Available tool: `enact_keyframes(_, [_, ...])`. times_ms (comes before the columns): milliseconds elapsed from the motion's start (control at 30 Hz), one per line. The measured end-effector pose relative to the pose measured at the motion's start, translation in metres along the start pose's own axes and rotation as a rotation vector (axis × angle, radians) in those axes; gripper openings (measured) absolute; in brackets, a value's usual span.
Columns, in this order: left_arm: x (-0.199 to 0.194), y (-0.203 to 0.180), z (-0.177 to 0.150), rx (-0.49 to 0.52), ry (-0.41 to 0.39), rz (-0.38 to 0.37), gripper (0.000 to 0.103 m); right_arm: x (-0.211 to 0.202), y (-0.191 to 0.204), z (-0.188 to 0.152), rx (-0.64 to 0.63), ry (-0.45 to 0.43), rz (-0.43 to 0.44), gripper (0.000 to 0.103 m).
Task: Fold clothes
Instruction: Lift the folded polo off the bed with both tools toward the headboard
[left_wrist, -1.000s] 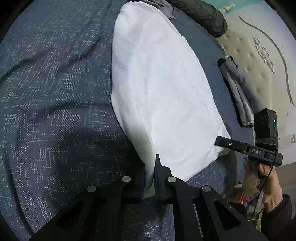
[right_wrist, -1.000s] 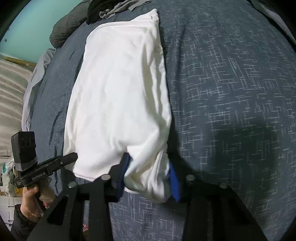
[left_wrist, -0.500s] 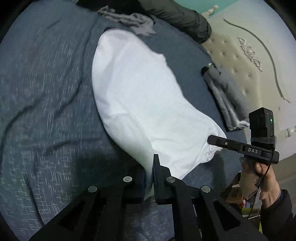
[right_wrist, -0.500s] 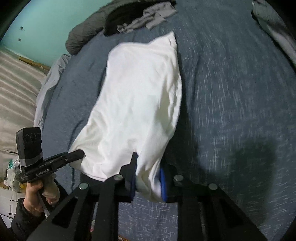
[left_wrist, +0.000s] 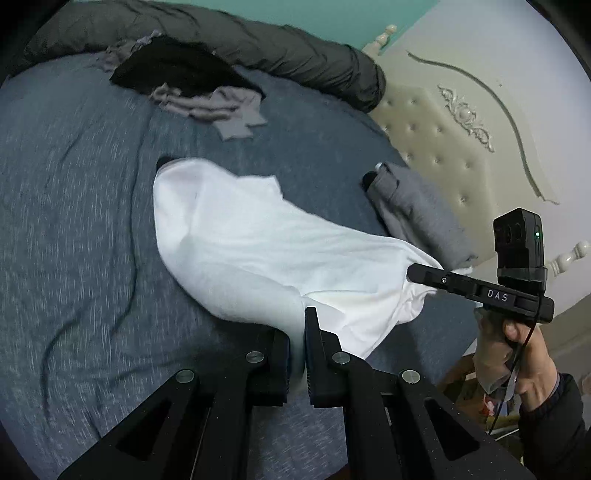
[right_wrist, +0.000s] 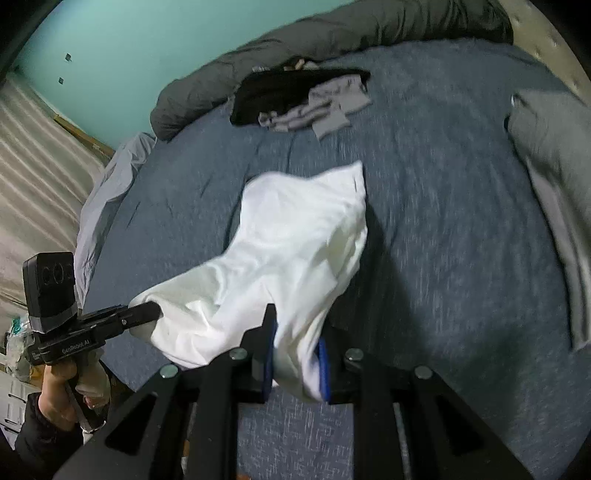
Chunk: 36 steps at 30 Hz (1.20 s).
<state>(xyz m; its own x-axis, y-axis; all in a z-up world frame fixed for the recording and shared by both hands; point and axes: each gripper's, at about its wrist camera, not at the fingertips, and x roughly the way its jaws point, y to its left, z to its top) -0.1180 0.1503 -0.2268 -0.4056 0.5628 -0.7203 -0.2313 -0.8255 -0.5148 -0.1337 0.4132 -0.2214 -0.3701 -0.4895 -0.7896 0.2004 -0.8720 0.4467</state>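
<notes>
The white cotton garment (left_wrist: 258, 251) lies on the blue-grey woven bedspread (left_wrist: 74, 221), its near end lifted off the surface and its far end resting on the bed. The left gripper (left_wrist: 297, 354) is clamped tight on one near corner of the cloth, the fingers almost meeting over a thin pinch. The right gripper (right_wrist: 293, 363) grasps the other near corner, with a thicker bunch of fabric filling the gap between its blue-padded fingers (right_wrist: 266, 354).

Governing relation: the long axis of the garment runs straight away from both sets of fingers toward the far side of the bed. Both held corners sit at the near end, so neither hand is nearer to the free far edge. A fold that carries the near end forward along this axis appears to be the step in hand; this is a judgement only.

View differences:
- The left wrist view shows the folded grey garment (left_wrist: 417, 221) lying just beside the white garment, close to the cream tufted headboard (left_wrist: 443, 133). It also shows the right gripper from the side.
- The right wrist view shows the turquoise wall (right_wrist: 147, 48) and the left gripper from the side.
- Both views show a loose pile of black and grey clothes (right_wrist: 299, 99) well beyond the far edge, before a dark rolled quilt (right_wrist: 332, 33)
</notes>
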Motion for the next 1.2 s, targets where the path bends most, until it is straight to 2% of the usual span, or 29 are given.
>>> enact_keyframes(533, [-0.027, -0.068, 0.108, 0.094, -0.104, -0.01, 0.006, -0.086, 0.007, 0.101, -0.06, -0.132, -0.046, 0.017])
enact_keyframes(900, [-0.02, -0.114, 0.16, 0.142, -0.131, -0.044, 0.006, -0.143, -0.013, 0.145, -0.077, -0.205, -0.088, 0.017])
enact_keyframes(1200, [-0.016, -0.172, 0.201, 0.208, -0.16, -0.078, 0.006, -0.2, -0.029, 0.181, -0.094, -0.275, -0.127, 0.017])
